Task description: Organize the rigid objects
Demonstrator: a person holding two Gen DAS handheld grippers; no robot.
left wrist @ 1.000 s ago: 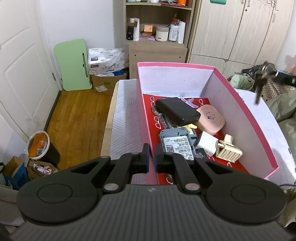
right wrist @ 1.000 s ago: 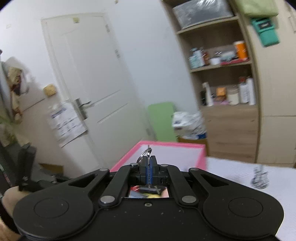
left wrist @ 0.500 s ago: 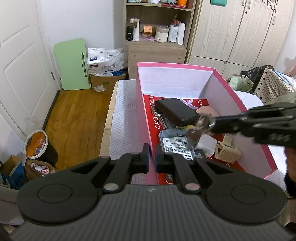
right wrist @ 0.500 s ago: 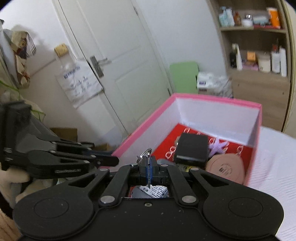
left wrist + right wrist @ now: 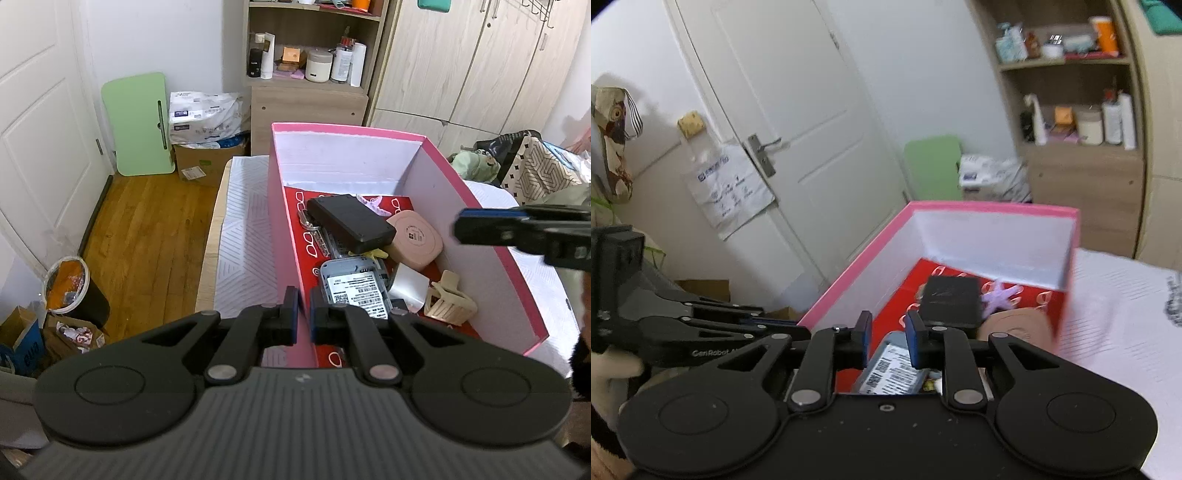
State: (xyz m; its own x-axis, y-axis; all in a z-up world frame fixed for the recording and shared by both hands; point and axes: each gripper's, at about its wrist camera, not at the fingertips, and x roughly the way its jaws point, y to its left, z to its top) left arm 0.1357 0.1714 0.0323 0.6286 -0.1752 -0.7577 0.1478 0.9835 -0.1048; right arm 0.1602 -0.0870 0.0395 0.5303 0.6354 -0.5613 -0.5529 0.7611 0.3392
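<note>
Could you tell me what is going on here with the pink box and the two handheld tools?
A person is sorting small items into the pink box. The left tool is clamped on the box's near wall, steadying it. The right tool is open and empty above the box. Inside lie a black case, a pink compact, a grey labelled device, a beige hair claw and a key.

A green folding board (image 5: 138, 123) leaned on the wall next to a cardboard box (image 5: 201, 164). An orange-lined trash bin (image 5: 72, 286) sat on the wood floor (image 5: 147, 229).
</note>
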